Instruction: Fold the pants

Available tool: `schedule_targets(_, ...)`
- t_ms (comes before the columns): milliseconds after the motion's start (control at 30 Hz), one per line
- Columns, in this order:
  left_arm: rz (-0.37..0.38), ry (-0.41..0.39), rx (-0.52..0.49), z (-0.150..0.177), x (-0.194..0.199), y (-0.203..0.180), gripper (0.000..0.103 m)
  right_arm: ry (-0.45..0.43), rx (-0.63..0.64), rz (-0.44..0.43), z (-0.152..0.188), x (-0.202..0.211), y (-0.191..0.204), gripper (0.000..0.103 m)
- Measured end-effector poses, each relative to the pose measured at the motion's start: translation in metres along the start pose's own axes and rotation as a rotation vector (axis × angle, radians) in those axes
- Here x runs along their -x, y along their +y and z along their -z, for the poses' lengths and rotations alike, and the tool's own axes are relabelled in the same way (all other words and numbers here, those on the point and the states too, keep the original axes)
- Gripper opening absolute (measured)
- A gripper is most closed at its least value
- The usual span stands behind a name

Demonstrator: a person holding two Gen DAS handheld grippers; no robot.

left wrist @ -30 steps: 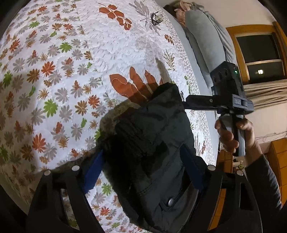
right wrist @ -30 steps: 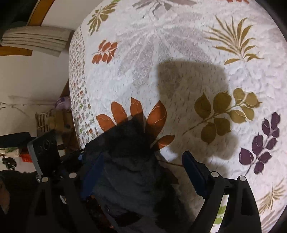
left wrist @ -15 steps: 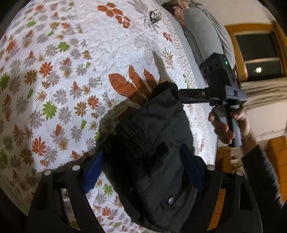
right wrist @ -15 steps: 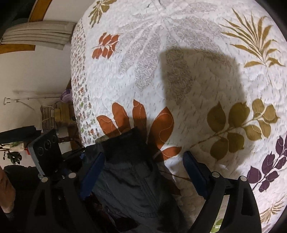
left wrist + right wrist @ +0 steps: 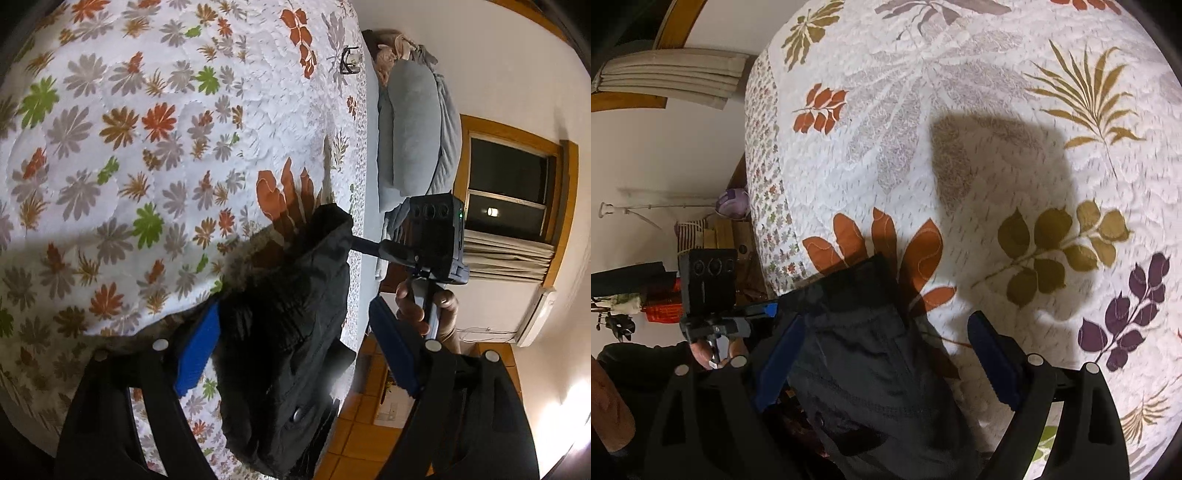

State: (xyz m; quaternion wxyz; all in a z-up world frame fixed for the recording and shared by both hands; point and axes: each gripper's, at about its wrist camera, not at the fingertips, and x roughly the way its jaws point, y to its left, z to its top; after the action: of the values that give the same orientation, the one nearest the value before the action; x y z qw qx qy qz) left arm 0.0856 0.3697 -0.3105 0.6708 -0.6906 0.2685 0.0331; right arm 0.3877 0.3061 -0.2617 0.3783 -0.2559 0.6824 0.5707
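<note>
At the bed's edge, over the leaf-print quilt: black pants bunched and hanging. Left tool spread wide, blue pads either side of the cloth. Right tool likewise spread, pants between its fingers. Grey pillow beyond.

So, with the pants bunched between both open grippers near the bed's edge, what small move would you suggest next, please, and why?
Probably close the left gripper on the nearest fold of the black pants. Both it and the right gripper stand open around the cloth, gripping nothing, and the pants lie crumpled on the quilt, so nothing can be spread until something is held.
</note>
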Motion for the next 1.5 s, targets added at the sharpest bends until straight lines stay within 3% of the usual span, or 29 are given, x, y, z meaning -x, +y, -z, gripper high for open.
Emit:
schedule_targets(333,-0.105,0.041,-0.084,0.013,-0.018,-0.017,0.084,0.004,0.008,-0.045,0.001,-0.014,-0.002,0.09)
schedule_targets(567,-0.158,0.019,-0.073,0.017,-0.014,-0.013,0.058,0.051,0.021,-0.101,-0.004,-0.034,-0.004,0.091)
schedule_targets(733,-0.179,0.008,-0.083,0.021,-0.014,-0.011,0.055,0.064,0.032,-0.146,-0.01,-0.044,-0.005,0.096)
schedule_targets(833,-0.203,0.002,-0.101,0.026,-0.012,-0.012,0.048,0.074,0.044,-0.161,-0.014,-0.051,-0.004,0.098)
schedule_targets(867,-0.202,0.003,-0.099,0.026,-0.014,-0.013,0.043,0.074,0.051,-0.165,-0.014,-0.052,-0.002,0.094)
schedule_targets(933,-0.196,0.004,-0.097,0.027,-0.012,-0.012,0.039,0.093,0.073,-0.213,-0.013,-0.053,0.005,0.07)
schedule_targets(1100,-0.21,-0.005,-0.172,0.033,-0.008,-0.028,0.033,0.091,0.073,-0.147,-0.01,-0.049,0.006,0.042)
schedule_targets(1500,-0.188,-0.022,-0.271,0.047,-0.001,-0.06,0.029,0.009,0.089,-0.041,0.014,-0.01,0.036,0.031)
